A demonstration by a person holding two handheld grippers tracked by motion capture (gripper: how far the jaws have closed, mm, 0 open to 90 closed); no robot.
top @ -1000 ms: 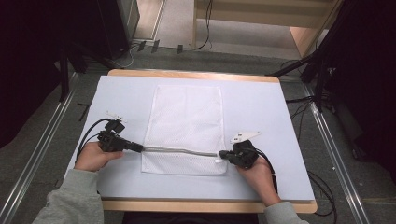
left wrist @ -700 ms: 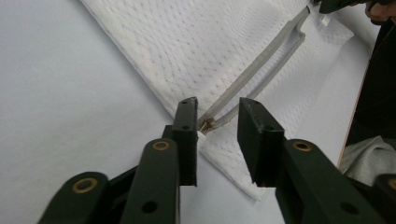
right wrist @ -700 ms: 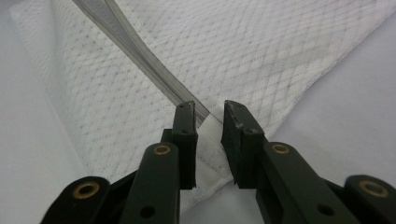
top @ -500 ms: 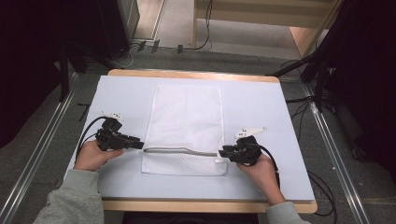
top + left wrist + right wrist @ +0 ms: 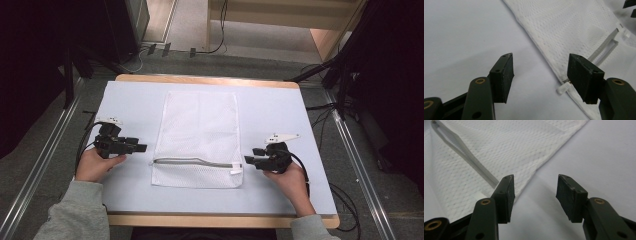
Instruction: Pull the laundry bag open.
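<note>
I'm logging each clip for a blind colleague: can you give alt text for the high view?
A white mesh bag lies flat on a pale table, its grey zipper running across near the person's edge. The left gripper and right gripper, each held in a hand, sit just off the bag's two sides at zipper level, holding nothing.

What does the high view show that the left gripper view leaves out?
High view: the whole mesh bag flat on the table, both hands, the left tool and the right tool off either side of it. Left gripper view: the left tool's jaws apart up close, and the zipper's end at the bag's edge. Both: bag, zipper, pale tabletop.
</note>
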